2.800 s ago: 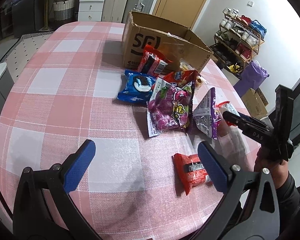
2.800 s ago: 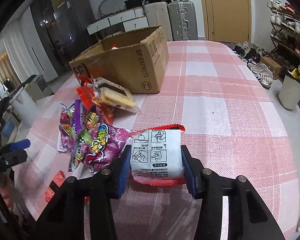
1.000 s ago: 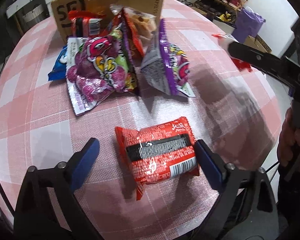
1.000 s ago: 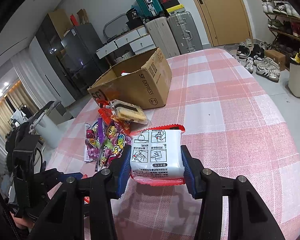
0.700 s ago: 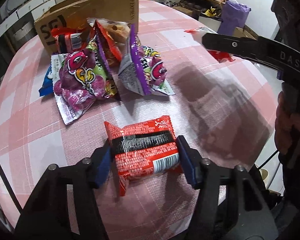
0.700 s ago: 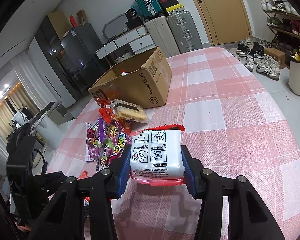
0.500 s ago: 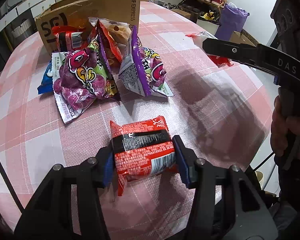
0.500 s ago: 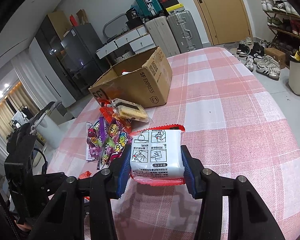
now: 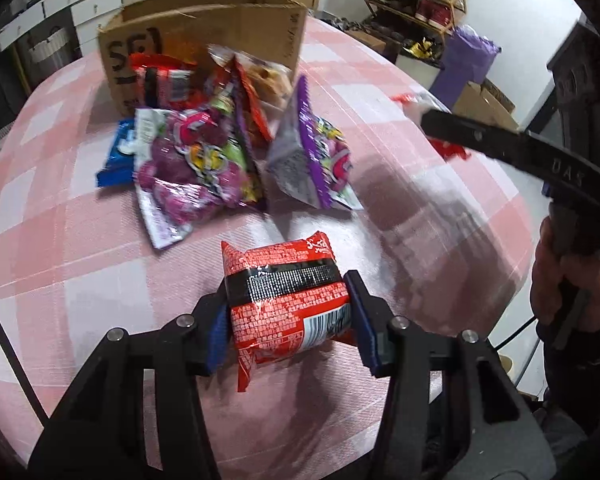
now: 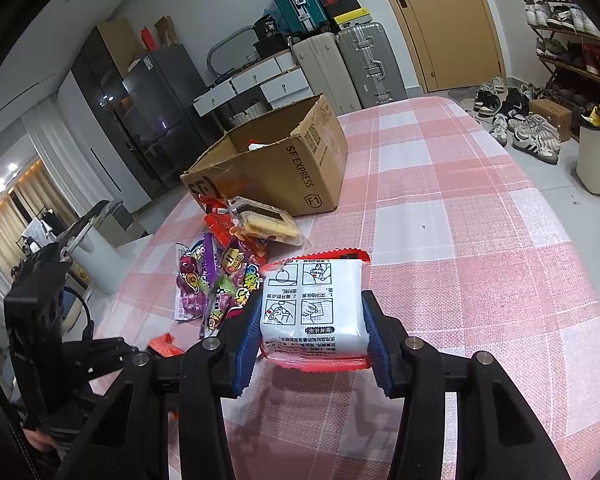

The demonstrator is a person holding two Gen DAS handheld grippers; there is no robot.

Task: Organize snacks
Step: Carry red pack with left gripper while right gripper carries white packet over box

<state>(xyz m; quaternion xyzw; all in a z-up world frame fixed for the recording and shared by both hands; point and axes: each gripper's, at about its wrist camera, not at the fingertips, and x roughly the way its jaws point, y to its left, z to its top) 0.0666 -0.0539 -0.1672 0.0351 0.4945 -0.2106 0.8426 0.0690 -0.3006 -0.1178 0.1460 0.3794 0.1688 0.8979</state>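
My left gripper (image 9: 290,316) is shut on a red snack pack with a black band (image 9: 286,292), held just above the pink checked tablecloth (image 9: 80,272). My right gripper (image 10: 312,328) is shut on a white snack pack with red edges (image 10: 314,308), held above the cloth. Between them and the open cardboard box (image 9: 204,36) lies a heap of snacks: a purple candy bag (image 9: 196,168), a second purple bag standing on edge (image 9: 316,160), a blue cookie pack (image 9: 118,154) and a red pack (image 9: 162,82) against the box. In the right wrist view the box (image 10: 284,168) has a biscuit pack (image 10: 266,222) in front of it.
The round table's edge (image 9: 512,248) falls away at the right, where a hand (image 9: 560,280) holds the other gripper's handle. Beyond the table stand suitcases (image 10: 344,64), a white drawer unit (image 10: 256,84), a shoe rack (image 10: 568,48) and a white bin (image 10: 598,156).
My left gripper's jaws closed onto the red pack with the black band and lifted it slightly off the cloth. The right gripper kept still with the white pack.
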